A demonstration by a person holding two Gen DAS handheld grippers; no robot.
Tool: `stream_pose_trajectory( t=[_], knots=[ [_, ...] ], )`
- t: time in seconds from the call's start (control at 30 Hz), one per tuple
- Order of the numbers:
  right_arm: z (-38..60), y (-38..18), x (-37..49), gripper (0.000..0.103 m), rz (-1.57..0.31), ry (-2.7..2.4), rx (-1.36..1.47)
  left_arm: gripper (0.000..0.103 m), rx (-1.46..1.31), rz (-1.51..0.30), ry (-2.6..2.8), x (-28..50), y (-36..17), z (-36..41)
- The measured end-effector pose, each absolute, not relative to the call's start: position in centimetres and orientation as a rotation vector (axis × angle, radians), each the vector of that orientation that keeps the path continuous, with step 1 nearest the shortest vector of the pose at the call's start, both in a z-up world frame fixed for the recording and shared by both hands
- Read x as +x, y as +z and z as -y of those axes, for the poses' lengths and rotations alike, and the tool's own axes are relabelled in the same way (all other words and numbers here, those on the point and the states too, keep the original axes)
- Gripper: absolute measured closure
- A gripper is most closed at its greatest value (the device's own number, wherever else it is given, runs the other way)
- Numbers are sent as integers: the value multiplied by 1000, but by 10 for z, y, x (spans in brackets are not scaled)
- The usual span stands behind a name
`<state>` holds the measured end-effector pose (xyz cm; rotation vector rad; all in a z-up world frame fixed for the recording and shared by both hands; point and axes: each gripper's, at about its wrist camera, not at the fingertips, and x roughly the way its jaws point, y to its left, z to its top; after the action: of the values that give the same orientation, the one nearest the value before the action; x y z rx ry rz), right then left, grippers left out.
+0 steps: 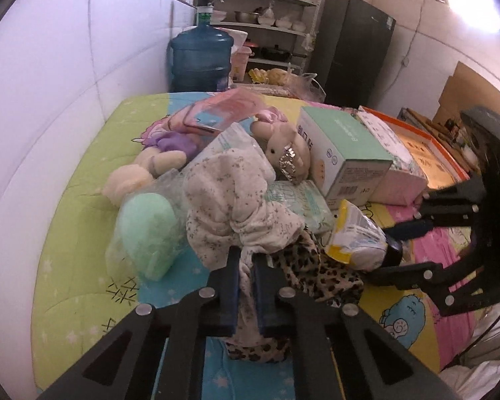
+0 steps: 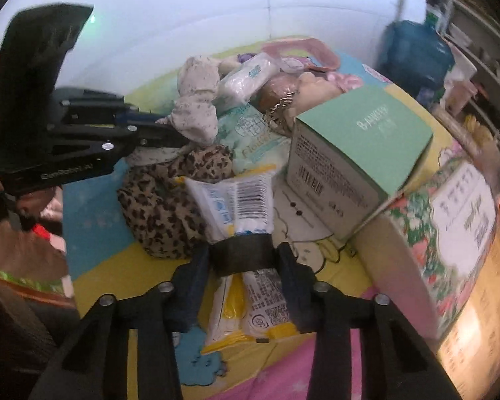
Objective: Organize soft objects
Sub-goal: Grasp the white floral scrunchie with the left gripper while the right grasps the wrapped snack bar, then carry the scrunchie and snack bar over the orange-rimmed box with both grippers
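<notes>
A white speckled cloth [image 1: 230,200] is pinched between the nearly closed jaws of the left gripper [image 1: 246,260], bunched above a leopard cloth [image 1: 316,270] on the patterned quilt [image 1: 76,220]. A yellow-and-white packet [image 2: 240,206] is clamped by the right gripper [image 2: 243,256], jaws pressed against its sides, just beside the leopard cloth. A green foam piece [image 1: 146,230] in clear wrap is seen left of the speckled cloth. Behind it, a plush rabbit [image 1: 283,146] is propped against a green box [image 1: 343,153]. A blue water jug [image 1: 200,56] is noted at the bed's far edge.
</notes>
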<state>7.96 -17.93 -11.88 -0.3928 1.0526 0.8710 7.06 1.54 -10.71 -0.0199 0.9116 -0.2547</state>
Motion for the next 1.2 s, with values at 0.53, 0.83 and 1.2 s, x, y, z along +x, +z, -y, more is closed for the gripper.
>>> stream_pose_trajectory(
  t=[0.53, 0.83, 1.2],
  knots=[
    [199, -67, 33, 65, -982, 511, -52, 95, -5, -833, -219, 43, -45, -17],
    [205, -7, 18, 65, -849, 406, -2, 95, 16, -753, -268, 47, 9, 13],
    [261, 35, 33, 65, -743, 308, 52, 95, 29, -713, -318, 75, 46, 86]
  ],
)
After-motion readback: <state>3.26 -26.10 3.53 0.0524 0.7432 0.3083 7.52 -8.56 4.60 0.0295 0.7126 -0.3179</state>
